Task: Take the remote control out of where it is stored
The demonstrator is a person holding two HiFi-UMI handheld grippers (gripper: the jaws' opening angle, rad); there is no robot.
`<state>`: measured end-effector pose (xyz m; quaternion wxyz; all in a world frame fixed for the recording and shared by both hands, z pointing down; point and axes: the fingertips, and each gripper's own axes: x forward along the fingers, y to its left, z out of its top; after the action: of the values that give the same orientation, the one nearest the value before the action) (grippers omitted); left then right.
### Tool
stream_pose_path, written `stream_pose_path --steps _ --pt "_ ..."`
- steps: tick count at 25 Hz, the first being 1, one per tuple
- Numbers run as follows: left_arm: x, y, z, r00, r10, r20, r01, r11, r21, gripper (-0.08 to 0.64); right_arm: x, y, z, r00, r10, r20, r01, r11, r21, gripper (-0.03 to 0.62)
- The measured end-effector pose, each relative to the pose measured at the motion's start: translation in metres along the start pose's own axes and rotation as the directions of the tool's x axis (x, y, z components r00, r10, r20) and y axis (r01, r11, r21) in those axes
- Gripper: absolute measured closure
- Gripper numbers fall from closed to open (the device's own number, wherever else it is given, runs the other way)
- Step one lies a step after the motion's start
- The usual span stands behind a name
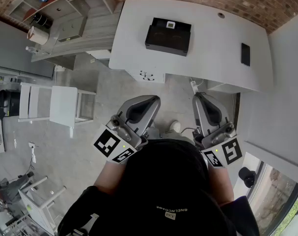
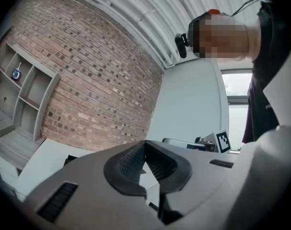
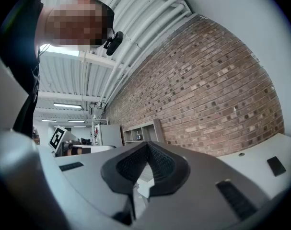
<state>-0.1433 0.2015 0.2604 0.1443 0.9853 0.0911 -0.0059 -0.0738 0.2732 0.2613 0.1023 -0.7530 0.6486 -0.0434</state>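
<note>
My left gripper [image 2: 145,147] and right gripper [image 3: 146,147] both closed, empty, level, short of white desk [image 1: 207,38]. Reach not yet begun. Remote unseen; likely inside black box [image 1: 167,43] on desk. Next: step closer, open jaws over box

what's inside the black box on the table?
The black box shows only dark, plus a small white item at its far edge. Whether a remote is inside cannot be seen.

Bright, even daylight; sharp focus; strong fisheye distortion at edges.
</note>
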Motion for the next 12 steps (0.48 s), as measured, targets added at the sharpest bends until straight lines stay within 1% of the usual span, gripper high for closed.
stream_pose_path --steps 3,6,9,12 --pt "-0.004 -0.002 0.001 1.0 -0.026 0.001 0.026 0.999 0.028 0.554 0.004 0.005 -0.001 1.0 0.0 -0.004 0.0 1.0 -0.001 0.588" --pt "-0.003 -0.002 0.002 0.999 -0.033 -0.004 0.033 0.998 0.058 0.554 0.007 0.005 0.0 1.0 -0.006 0.002 0.006 1.0 0.002 0.588" --pt "-0.003 0.001 0.004 0.999 -0.041 0.008 0.04 0.998 0.049 0.554 0.01 0.004 0.0 1.0 -0.012 0.005 0.012 1.0 0.011 0.586" --pt "-0.005 0.008 0.002 1.0 -0.026 0.007 0.026 0.999 0.027 0.554 0.012 0.007 -0.001 1.0 -0.009 0.0 0.009 1.0 0.008 0.586"
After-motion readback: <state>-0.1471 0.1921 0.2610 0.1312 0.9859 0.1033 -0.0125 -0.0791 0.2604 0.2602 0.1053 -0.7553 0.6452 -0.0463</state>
